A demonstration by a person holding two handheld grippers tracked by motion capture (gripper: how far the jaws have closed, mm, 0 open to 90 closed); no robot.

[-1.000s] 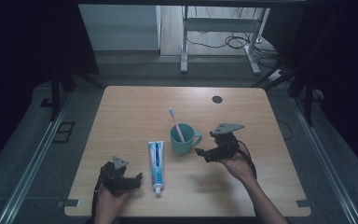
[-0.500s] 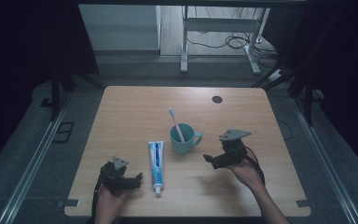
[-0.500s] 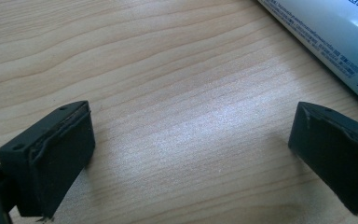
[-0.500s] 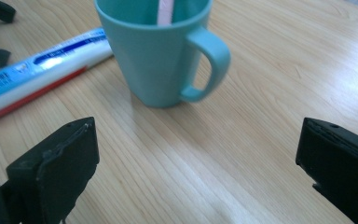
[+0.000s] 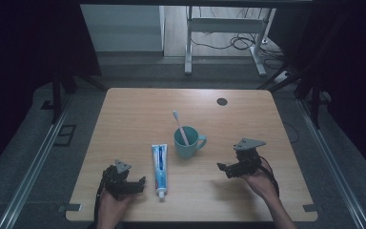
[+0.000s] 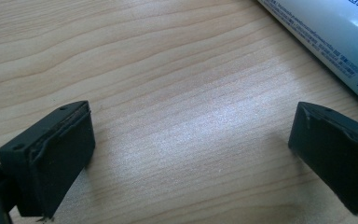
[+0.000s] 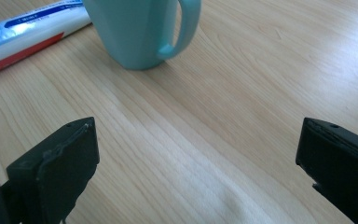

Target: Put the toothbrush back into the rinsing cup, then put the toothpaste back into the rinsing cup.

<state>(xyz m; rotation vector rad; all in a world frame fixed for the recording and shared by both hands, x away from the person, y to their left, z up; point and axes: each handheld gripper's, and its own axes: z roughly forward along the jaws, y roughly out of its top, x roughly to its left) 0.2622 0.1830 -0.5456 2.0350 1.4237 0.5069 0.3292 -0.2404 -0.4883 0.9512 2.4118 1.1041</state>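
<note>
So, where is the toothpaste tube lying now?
In the high view the tube lies flat near the table's front edge, between the left hand-held gripper and the mug.

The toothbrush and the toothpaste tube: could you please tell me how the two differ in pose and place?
The toothbrush stands tilted inside the teal mug, head up, while the toothpaste tube lies flat on the table. The toothbrush is thin and pale; the toothpaste tube is broad, white with blue print. The toothpaste tube lies beside the left gripper; the toothbrush stands farther back. Neither is gripped.
</note>
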